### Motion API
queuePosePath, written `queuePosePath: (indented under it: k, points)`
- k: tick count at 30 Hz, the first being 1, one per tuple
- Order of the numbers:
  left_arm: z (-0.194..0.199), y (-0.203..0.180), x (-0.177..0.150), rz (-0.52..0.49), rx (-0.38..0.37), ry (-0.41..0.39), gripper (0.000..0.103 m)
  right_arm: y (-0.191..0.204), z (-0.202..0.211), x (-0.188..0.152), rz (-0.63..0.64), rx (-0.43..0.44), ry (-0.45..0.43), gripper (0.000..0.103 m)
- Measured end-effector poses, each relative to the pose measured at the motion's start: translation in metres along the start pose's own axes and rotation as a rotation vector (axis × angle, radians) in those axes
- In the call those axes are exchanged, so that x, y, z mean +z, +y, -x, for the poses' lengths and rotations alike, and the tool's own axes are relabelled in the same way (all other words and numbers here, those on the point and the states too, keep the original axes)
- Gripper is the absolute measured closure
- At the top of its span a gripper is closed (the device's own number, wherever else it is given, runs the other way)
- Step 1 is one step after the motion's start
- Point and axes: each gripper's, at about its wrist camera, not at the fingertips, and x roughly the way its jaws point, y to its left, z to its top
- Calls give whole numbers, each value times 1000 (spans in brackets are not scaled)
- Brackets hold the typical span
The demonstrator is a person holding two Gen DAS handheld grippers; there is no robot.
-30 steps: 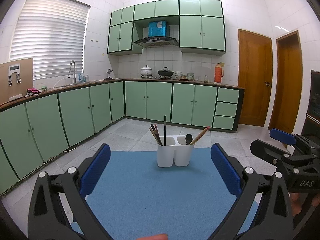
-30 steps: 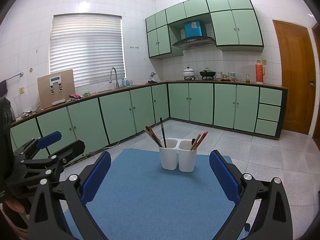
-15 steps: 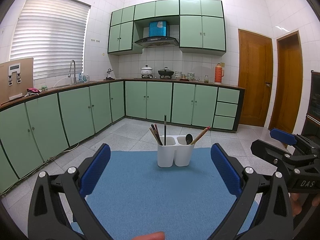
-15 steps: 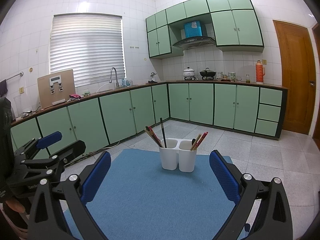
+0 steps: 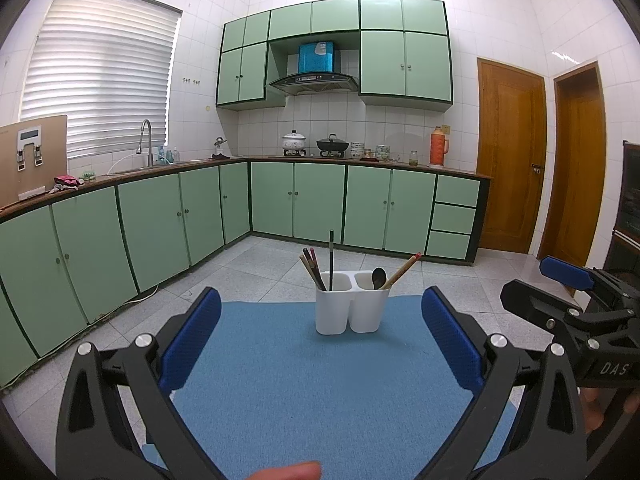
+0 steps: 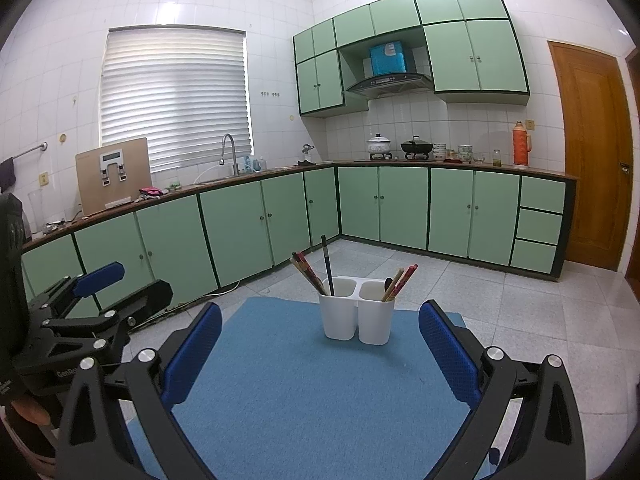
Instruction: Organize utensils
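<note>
— On the blue mat (image 5: 320,392), toward its far edge, what stands there?

— One white two-compartment holder (image 5: 352,304), upright on the mat-covered surface. Its left compartment carries several chopsticks (image 5: 312,270) leaning left and one dark stick (image 5: 331,258) standing nearly straight. Its right compartment has a dark spoon (image 5: 378,278) and reddish-tipped chopsticks (image 5: 402,271) leaning right.

— And the left hand-held gripper (image 5: 320,336)?

— Its blue-padded fingers (image 5: 192,340) are spread wide with nothing between them, hovering over the near part of the mat, well short of the holder.

— The right hand-held gripper (image 6: 320,340)?

— Same posture: fingers (image 6: 450,354) wide apart, empty, aimed at the holder from slightly to the right. From its camera the left hand-held gripper shows at the left edge, and from the left camera the right one shows at the right edge (image 5: 568,304), so the two sit side by side.

— Anything behind?

— Green cabinets (image 6: 400,208) under a dark counter, a tiled floor (image 6: 520,308), and a wooden door (image 6: 592,152).
</note>
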Motion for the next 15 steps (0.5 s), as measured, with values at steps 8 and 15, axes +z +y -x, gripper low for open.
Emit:
queuePosePath:
  k: [8,15]
  points:
    - [1,0,0,-2,5,0,6,1,0,0,0,0,0,6]
    - [1,1,0,1,5,4,6,1,-1,0,0,0,1,6]
